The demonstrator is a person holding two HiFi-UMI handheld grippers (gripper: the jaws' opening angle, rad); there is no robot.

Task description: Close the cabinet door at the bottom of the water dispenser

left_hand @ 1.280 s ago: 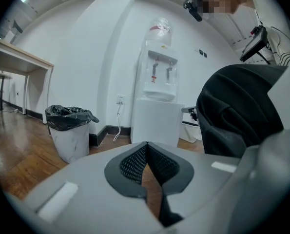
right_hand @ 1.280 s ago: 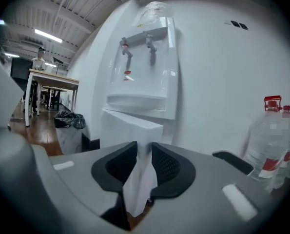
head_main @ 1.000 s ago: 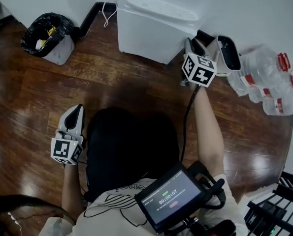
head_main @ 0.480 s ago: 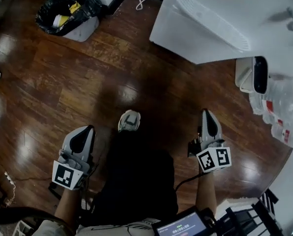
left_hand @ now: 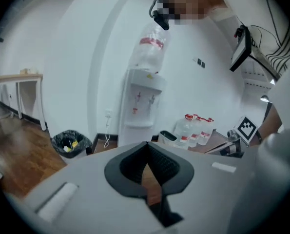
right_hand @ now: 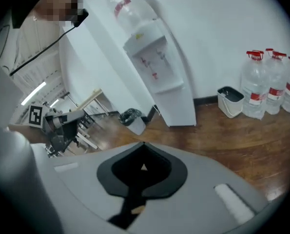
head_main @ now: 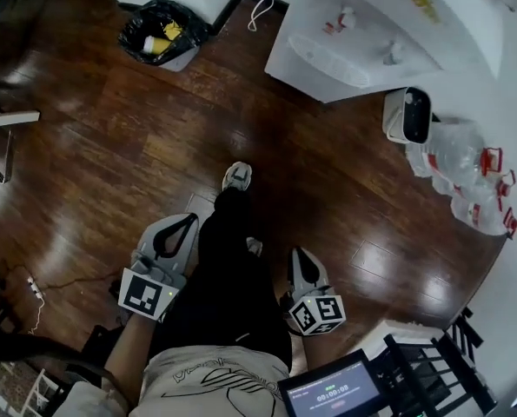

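Observation:
The white water dispenser (head_main: 354, 33) stands against the wall at the top right of the head view, with a bottle on top in the left gripper view (left_hand: 149, 48). Its lower cabinet front (right_hand: 176, 101) looks flat and closed in the right gripper view. My left gripper (head_main: 187, 221) is low in the picture beside my left leg, shut and empty. The right gripper (head_main: 300, 254) hangs by my right leg, also shut with nothing in it. Both are well away from the dispenser and point roughly toward it (left_hand: 137, 116).
A bin lined with a black bag (head_main: 162, 35) sits left of the dispenser. A small white bin (head_main: 407, 115) and several water bottles (head_main: 467, 181) stand to its right. The floor is dark wood. A black rack (head_main: 432, 372) is at the lower right, and a table leg (head_main: 2, 142) is at the left.
The right gripper left the dispenser's lower right corner and drew back to my leg. The left gripper rose. The head view pulled up and away from the dispenser.

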